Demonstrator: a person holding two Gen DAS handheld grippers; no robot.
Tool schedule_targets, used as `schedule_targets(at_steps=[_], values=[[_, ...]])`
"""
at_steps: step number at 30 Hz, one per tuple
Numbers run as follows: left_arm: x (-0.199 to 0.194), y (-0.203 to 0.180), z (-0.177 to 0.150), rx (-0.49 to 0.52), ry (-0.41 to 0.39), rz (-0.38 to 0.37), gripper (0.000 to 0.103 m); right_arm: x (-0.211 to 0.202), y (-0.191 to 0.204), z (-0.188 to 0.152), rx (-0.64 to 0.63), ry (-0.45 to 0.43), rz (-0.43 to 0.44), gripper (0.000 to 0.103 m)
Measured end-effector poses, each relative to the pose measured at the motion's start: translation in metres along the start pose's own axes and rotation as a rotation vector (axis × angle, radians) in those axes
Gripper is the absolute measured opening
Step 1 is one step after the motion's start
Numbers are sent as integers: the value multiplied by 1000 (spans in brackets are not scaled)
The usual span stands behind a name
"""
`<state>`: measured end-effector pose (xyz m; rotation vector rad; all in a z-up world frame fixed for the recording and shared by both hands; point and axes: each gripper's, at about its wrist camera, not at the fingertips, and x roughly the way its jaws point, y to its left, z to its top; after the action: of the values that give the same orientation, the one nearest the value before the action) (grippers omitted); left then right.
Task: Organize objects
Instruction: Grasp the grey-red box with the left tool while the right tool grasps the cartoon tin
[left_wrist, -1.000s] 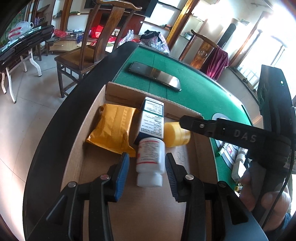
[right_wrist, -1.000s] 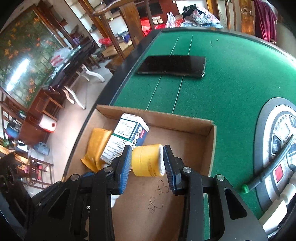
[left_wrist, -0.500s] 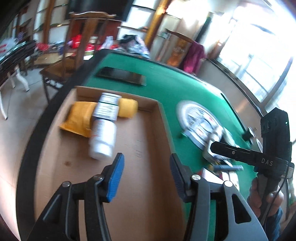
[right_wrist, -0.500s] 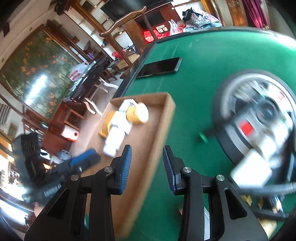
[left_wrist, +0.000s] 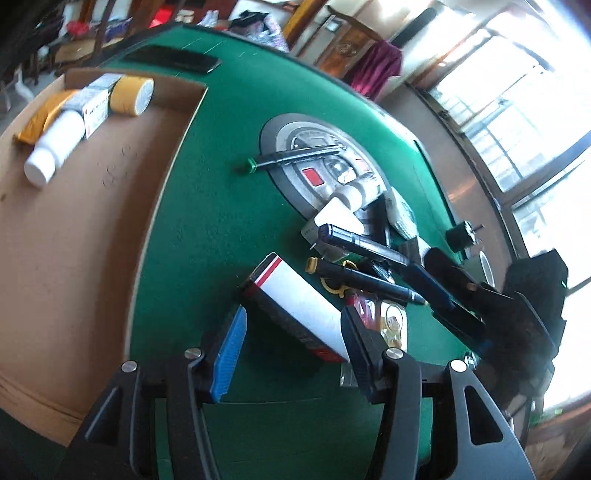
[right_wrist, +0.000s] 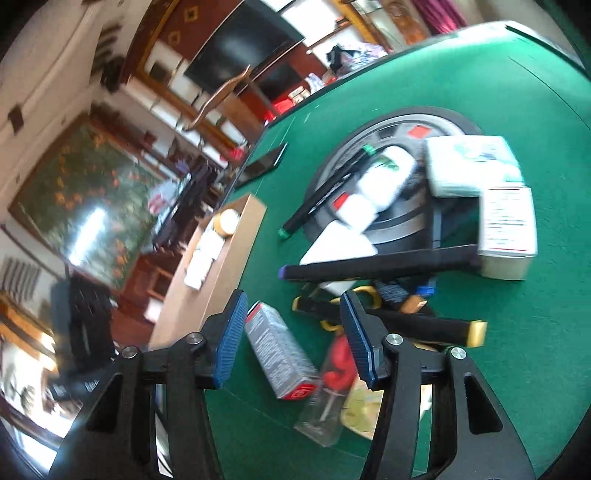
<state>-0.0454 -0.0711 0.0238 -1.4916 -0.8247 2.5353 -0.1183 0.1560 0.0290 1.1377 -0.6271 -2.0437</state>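
Observation:
A cardboard tray lies on the green table and holds a white bottle, a white carton, a yellow tape roll and a yellow packet. A pile of loose objects lies to its right: a red-and-white box, black markers and white bottles. My left gripper is open over the red-and-white box. My right gripper is open above the same box; it also shows in the left wrist view.
A round grey console sits in the table's middle with a green-capped pen across it. A black phone lies at the far edge. White boxes and a clear packet lie in the pile. Wooden chairs stand beyond.
Both grippers left the tray and swung right to the pile. The tape roll and white bottle stay in the tray. Both grippers are now open above the red-and-white box.

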Motion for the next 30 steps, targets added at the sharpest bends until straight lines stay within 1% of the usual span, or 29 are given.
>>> schedule_targets(at_steps=[1,2,3,5,8,10,11,12,13,15,17,19,20,22,24,26,27,28,30], values=[[2,-2,0,-15,-8,16,56,-3,-2,3,16,-9,16,53],[6,-6,0,-20,-11,45,62,-8,-4,5,30,-24,30,53],[10,-11,0,-8,-7,81,63,-11,-4,6,32,-38,29,53],[17,-19,-2,14,-8,114,64,-21,-1,7,19,-71,-1,53],[32,-30,-5,87,-10,198,64,-30,-2,5,18,-79,-17,53],[40,-29,-6,108,-12,199,65,-33,-6,3,32,-72,-19,53],[38,-28,-6,131,-33,203,65,-34,-10,2,39,-68,-26,53],[39,-29,-5,149,-43,224,65,-35,-12,0,41,-65,-34,53],[39,-28,-5,168,-47,238,65,-36,-13,-2,38,-59,-53,53],[36,-25,-7,203,-49,220,62,-39,-18,-6,34,-52,-77,53],[29,-25,-13,251,-66,215,51,-38,-17,-13,14,-29,-96,53],[24,-25,-17,281,-72,217,45,-38,-16,-21,-11,-17,-125,53],[21,-26,-22,302,-73,217,43,-38,-15,-26,-28,-13,-153,53],[22,-26,-28,329,-55,224,39,-38,-14,-35,-46,-2,-201,53],[24,-29,-38,373,-82,251,37,-37,-11,-44,-63,12,-247,53],[26,-33,-41,394,-94,273,37,-33,-5,-51,-86,24,-286,53],[26,-33,-41,395,-95,273,37,-30,-1,-53,-109,31,-315,53],[25,-33,-41,394,-95,270,37,-26,4,-55,-136,38,-361,52],[23,-31,-40,392,-97,261,37,-19,8,-57,-159,51,-423,52]])
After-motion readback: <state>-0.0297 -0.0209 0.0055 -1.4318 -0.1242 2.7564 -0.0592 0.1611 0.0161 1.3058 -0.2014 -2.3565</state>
